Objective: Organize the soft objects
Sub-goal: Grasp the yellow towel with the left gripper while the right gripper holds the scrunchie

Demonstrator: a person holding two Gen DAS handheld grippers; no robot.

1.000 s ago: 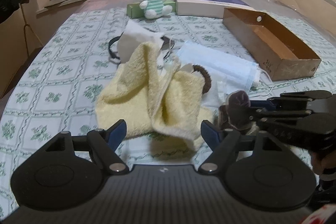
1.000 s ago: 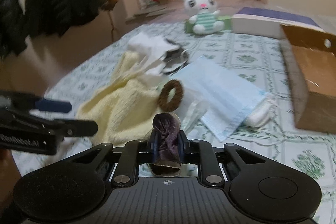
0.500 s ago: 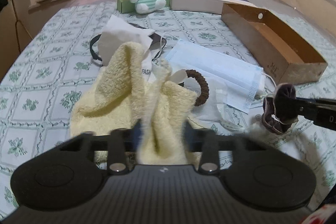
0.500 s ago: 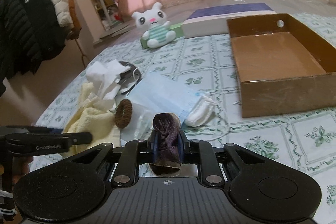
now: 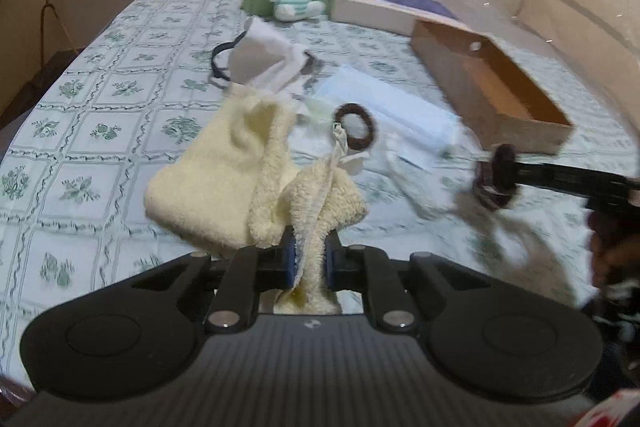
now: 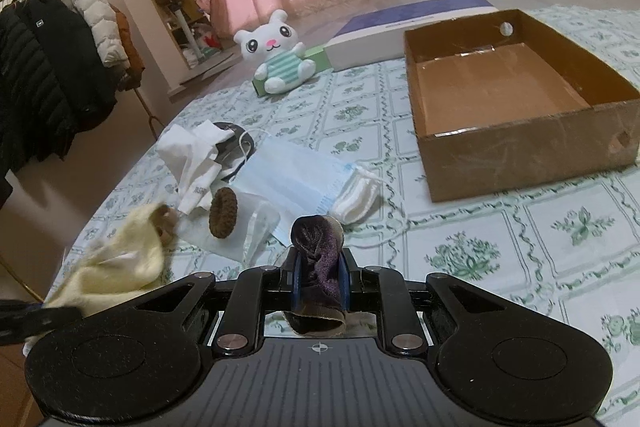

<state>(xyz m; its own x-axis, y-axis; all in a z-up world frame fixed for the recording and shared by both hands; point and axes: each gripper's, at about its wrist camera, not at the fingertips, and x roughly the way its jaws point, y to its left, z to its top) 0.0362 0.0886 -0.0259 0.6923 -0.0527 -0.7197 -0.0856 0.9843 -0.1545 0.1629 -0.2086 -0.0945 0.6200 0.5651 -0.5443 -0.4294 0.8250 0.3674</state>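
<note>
A pale yellow towel [image 5: 224, 179] lies bunched on the green-patterned tablecloth. My left gripper [image 5: 310, 255] has a fold of it between its blue pads, and the jaws are closing on it. The towel [image 6: 124, 263] shows at the lower left of the right wrist view. My right gripper [image 6: 319, 267] is shut on a dark purple cloth [image 6: 316, 239], held above the table; the left wrist view has it at the right [image 5: 496, 183]. A brown hair tie [image 5: 355, 127] rests just beyond the towel.
An open, empty cardboard box [image 6: 528, 159] stands at the right. A blue face mask [image 6: 288, 179], white tissue [image 6: 192, 151] and a small white rolled cloth [image 6: 356, 195] lie between the towel and the box. A plush bunny [image 6: 276, 59] sits at the far edge.
My left gripper went from wide open to closed on the towel's fold and the towel has shifted. The right gripper, still holding the purple cloth, swung right, bringing the box into view.
</note>
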